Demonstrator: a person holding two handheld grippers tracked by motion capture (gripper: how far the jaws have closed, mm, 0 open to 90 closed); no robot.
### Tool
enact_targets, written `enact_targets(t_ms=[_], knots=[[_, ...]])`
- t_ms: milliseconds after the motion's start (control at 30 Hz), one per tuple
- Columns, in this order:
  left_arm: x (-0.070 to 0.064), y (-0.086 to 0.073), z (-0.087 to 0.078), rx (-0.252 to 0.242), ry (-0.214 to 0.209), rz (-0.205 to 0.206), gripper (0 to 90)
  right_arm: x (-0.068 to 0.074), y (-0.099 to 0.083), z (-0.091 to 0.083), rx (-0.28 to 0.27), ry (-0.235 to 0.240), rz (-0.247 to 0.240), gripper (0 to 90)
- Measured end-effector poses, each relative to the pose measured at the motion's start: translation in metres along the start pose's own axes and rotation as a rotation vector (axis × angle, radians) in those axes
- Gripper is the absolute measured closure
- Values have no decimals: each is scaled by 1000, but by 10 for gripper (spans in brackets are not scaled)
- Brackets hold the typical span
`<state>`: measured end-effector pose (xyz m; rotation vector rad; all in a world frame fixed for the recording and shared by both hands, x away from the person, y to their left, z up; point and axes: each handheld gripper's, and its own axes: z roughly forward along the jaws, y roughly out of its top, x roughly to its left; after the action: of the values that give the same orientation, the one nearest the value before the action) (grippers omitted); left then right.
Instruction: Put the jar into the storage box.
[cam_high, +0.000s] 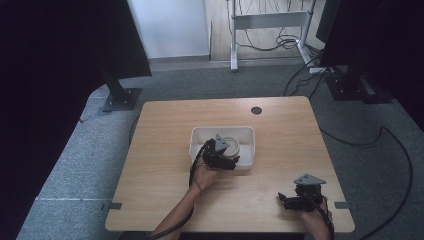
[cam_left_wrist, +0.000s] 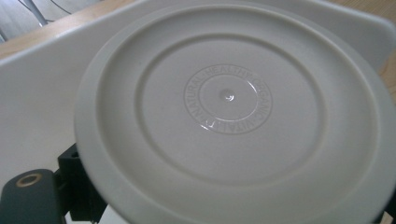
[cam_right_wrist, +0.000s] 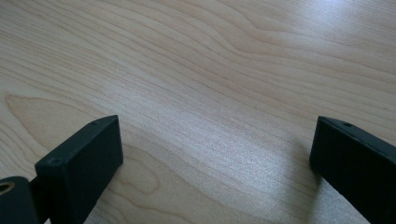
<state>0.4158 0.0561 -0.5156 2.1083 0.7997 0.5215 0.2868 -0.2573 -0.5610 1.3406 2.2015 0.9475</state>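
bench: pale wood, carries all items below.
tray: white, rectangular, at the middle of the bench; holds the lid.
lid: round, off-white, concentric rings and embossed lettering at its centre; sits within the tray, flat side facing the left claw's camera.
left claw: over the near edge of the tray, jaws set either side of the lid's rim, apparently gripping it; whether the lid is being lifted out or set in, cannot tell.
right claw: at the bench's near right corner, well apart from the tray, jaws spread wide, holding nothing.
progress: lid grasped, still inside the tray; transfer judged unfinished.
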Motion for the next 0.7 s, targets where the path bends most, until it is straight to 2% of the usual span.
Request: enact_targets(t_ms=[233, 500, 700], knots=[[1, -5, 7, 32, 13, -21, 103, 0, 0, 0, 0, 0, 1, 20], [7, -6, 11, 54, 12, -86, 102, 0, 0, 0, 0, 1, 0, 20], [7, -4, 12, 75, 14, -83, 98, 0, 0, 0, 0, 0, -1, 20]])
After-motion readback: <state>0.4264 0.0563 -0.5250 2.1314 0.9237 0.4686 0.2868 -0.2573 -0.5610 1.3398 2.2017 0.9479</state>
